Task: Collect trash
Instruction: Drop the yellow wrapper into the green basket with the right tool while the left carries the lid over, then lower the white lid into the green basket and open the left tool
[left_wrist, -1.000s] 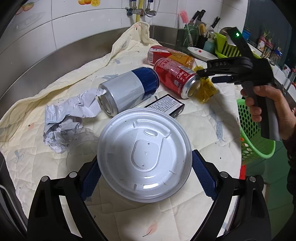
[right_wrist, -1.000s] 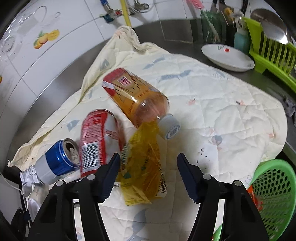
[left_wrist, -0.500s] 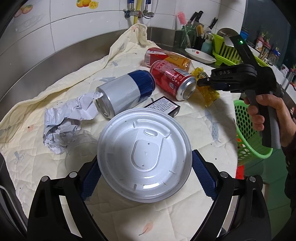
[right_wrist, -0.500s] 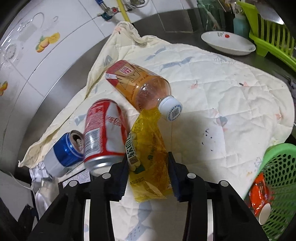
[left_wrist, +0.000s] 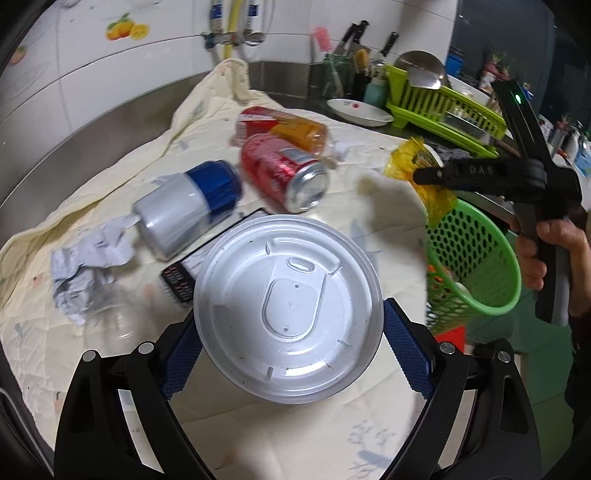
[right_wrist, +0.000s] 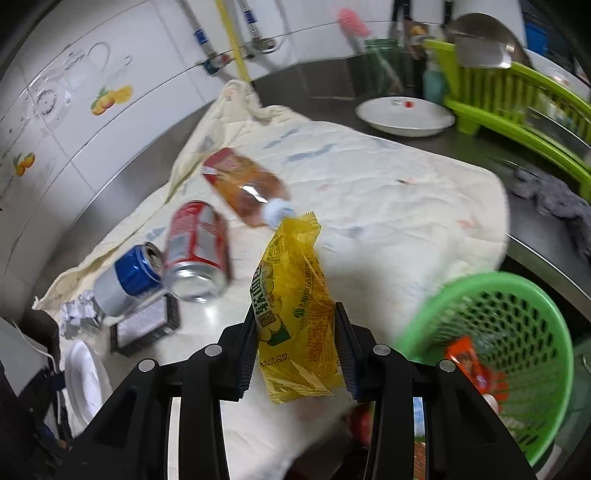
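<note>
My left gripper (left_wrist: 291, 328) is shut on a white plastic lid (left_wrist: 288, 314) and holds it above the quilt. My right gripper (right_wrist: 295, 354) is shut on a yellow snack wrapper (right_wrist: 295, 310), lifted off the quilt; the wrapper also shows in the left wrist view (left_wrist: 417, 162). A green mesh basket (right_wrist: 517, 354) with some trash in it sits at the right, off the counter edge (left_wrist: 476, 258). On the quilt lie a red cola can (left_wrist: 284, 173), a blue and silver can (left_wrist: 188, 214), an orange drink bottle (right_wrist: 247, 188), crumpled paper (left_wrist: 85, 262) and a dark small box (left_wrist: 181, 277).
A cream quilt (right_wrist: 388, 206) covers the steel counter. A white dish (right_wrist: 402, 118), a green dish rack (right_wrist: 517, 107) and a utensil jar (left_wrist: 332, 77) stand at the back right. A grey rag (right_wrist: 554, 195) lies near the counter edge. Tiled wall with taps runs behind.
My right gripper closed on the yellow wrapper and lifted it off the quilt, moving right toward the green basket. My left gripper kept hold of the white lid.
</note>
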